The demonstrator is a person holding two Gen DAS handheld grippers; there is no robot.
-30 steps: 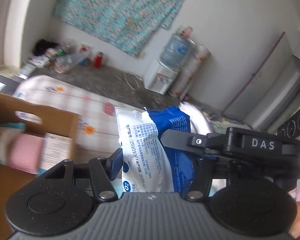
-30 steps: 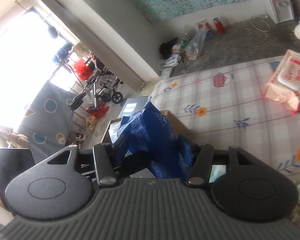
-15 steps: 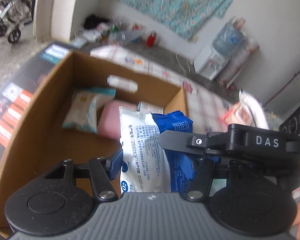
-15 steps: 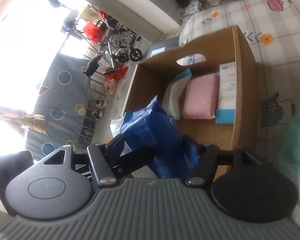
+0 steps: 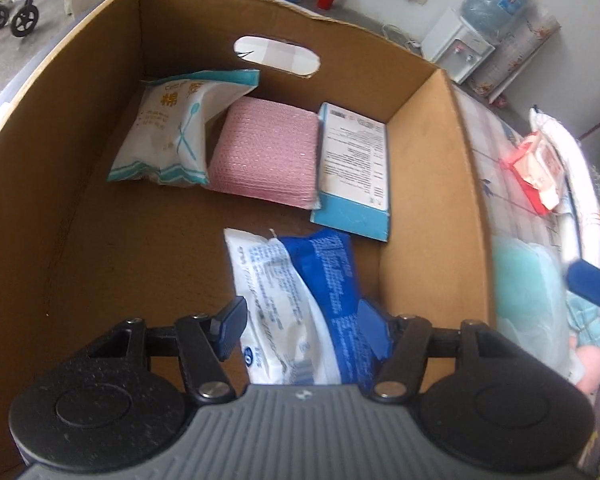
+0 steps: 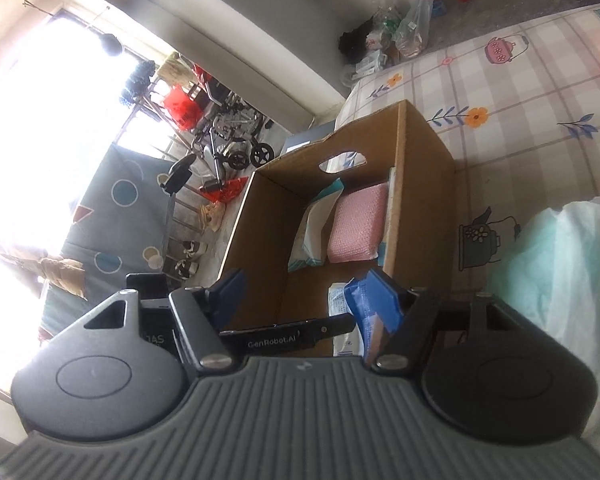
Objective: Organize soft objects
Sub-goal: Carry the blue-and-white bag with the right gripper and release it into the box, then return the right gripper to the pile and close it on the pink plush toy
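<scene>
Brown cardboard box point(image 5: 80, 168) filled most of the left wrist view, sitting on a checked floral bedsheet point(image 6: 520, 92). The left gripper point(image 5: 300, 328) was clamped on a blue-and-white soft pack point(image 5: 296, 300), both pads pressed against its sides, and the pack hung down inside the box, at about 6 o'clock of the box floor, near the right wall.

The right gripper point(image 6: 304, 300) had just been spreading its jaws and they stood apart; its right pad was right by a crumpled blue corner of the same pack point(image 6: 358, 300), the left pad nowhere near it, so no grip there.

Already in the box, along the far wall: a white-and-teal wipes pack point(image 5: 176, 128) at 11 o'clock, a pink textured pack point(image 5: 264, 152) at 12, and a blue-and-white carton point(image 5: 356, 168) at 1, standing against the right wall.

Outside the box, at 3 o'clock in the left view, was a pale teal soft bundle point(image 5: 524, 280), and further back a red-and-white wipes pack point(image 5: 536, 172)
</scene>
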